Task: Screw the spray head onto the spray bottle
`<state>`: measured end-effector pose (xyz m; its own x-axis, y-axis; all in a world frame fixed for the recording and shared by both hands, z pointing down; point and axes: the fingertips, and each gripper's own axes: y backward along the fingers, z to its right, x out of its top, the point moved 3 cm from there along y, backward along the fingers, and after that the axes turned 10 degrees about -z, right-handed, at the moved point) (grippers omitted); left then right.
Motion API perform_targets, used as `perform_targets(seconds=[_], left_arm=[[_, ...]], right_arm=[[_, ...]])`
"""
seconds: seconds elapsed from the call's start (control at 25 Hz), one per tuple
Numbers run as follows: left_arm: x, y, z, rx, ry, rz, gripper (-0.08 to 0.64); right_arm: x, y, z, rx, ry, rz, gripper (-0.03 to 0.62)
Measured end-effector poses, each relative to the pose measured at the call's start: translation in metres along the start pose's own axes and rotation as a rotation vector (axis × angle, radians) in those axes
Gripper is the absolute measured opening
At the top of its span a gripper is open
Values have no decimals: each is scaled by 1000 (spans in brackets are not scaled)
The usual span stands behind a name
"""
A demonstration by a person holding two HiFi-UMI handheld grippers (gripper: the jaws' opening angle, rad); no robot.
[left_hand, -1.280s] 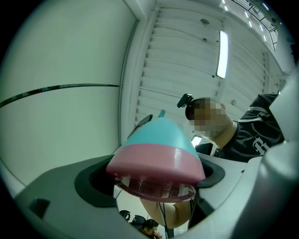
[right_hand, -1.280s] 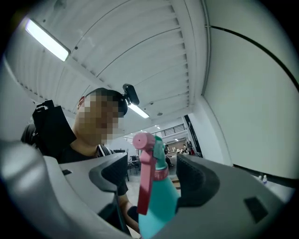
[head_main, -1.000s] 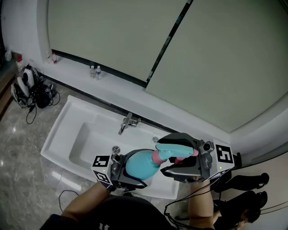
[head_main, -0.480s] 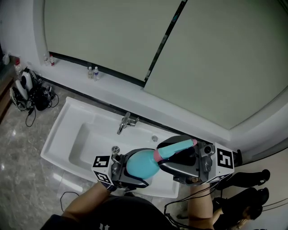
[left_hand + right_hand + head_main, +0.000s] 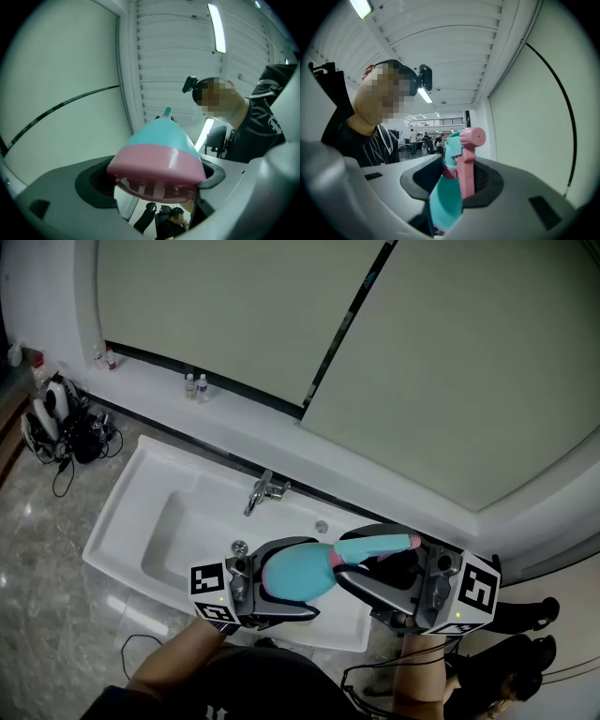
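right gripper jaws, just closing, now pinch the spray head; left gripper clamps the teal spray bottle beside it.

Pink base of the teal plastic spray bottle buried between the jaws of the left gripper in head view, underside of the teal-and-pink spray head masked by the right gripper, two tiny ledge bottles too small to identify, person's forearms cut off below
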<state>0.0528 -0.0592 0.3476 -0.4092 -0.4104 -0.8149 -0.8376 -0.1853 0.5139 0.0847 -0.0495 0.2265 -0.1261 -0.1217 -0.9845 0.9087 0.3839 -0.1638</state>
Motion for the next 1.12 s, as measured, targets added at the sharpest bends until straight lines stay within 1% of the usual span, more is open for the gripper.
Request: perform_targets(seconds=[0.12, 0.32, 0.44, 0.52, 0.64, 0.68, 0.72, 0.8, 0.96, 1.12], left_arm=[[0, 1, -5, 86, -49, -23, 471], [0, -1, -28, 264, -93, -29, 471], [-6, 0, -34, 352, -129, -45, 471], [-10, 2, -37, 412, -166, -63, 470], [-15, 3, -41, 513, -241, -100, 469], [-17, 4, -42, 536, -261, -107, 469], [-18, 3, -42, 544, -270, -105, 471], [-20, 2, -44, 524, -247, -90, 469], [-20, -2, -45, 451, -156, -59, 470], [-15, -5, -39, 387, -125, -28, 471]], right_arm=[[-3, 4, 6, -80, -40, -11, 134], [-8, 7, 35, -294, -123, -8, 133], [-15, 10, 42, -416, -180, 0, 134], [-21, 12, 45, -494, -212, -3, 133], [-30, 15, 50, -603, -261, -18, 133], [-33, 17, 52, -634, -281, -19, 133], [-35, 18, 53, -660, -303, -14, 134], [-39, 20, 55, -693, -331, 1, 135], [-34, 18, 52, -744, -282, -1, 135], [-27, 19, 44, -751, -254, 7, 137]])
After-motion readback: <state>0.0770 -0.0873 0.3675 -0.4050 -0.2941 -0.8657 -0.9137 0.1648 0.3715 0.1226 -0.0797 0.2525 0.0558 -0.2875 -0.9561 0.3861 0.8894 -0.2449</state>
